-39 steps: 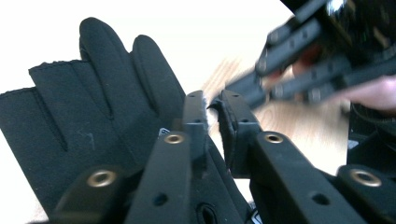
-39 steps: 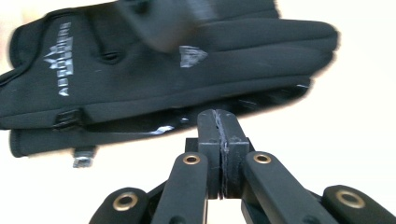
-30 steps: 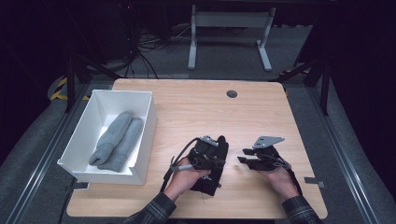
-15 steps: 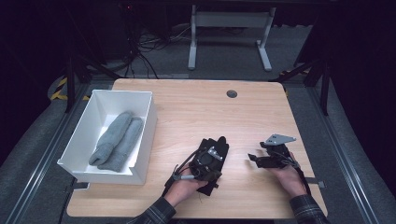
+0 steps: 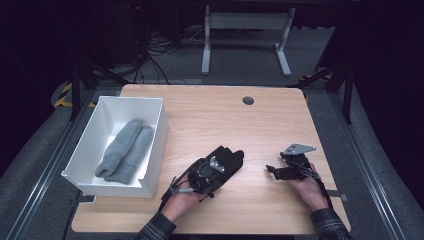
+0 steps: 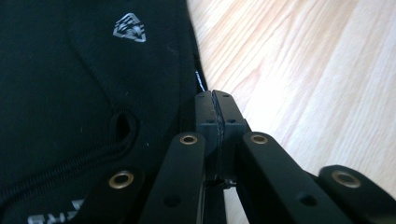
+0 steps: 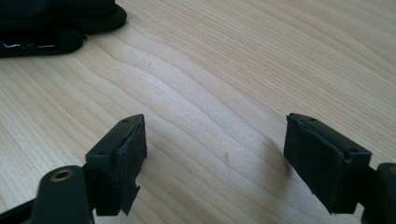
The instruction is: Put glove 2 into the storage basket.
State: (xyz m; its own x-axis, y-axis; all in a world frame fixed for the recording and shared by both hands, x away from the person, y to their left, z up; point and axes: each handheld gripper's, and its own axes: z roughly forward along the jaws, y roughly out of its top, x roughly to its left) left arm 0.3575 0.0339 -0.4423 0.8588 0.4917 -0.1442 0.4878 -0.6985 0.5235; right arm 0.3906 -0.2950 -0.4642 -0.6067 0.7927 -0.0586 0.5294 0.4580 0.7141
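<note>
Black glove (image 5: 227,161) lay near the surface's (image 5: 210,120) front edge, long axis toward the far right corner, left gripper (image 6: 215,109) closed beside it holding nothing, right gripper (image 7: 212,161) wide open, empty, farther right.

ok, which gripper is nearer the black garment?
Left. The left gripper sits right at the black garment edge, jaws shut. The right gripper is open over bare table, apart from it to the right.
</note>
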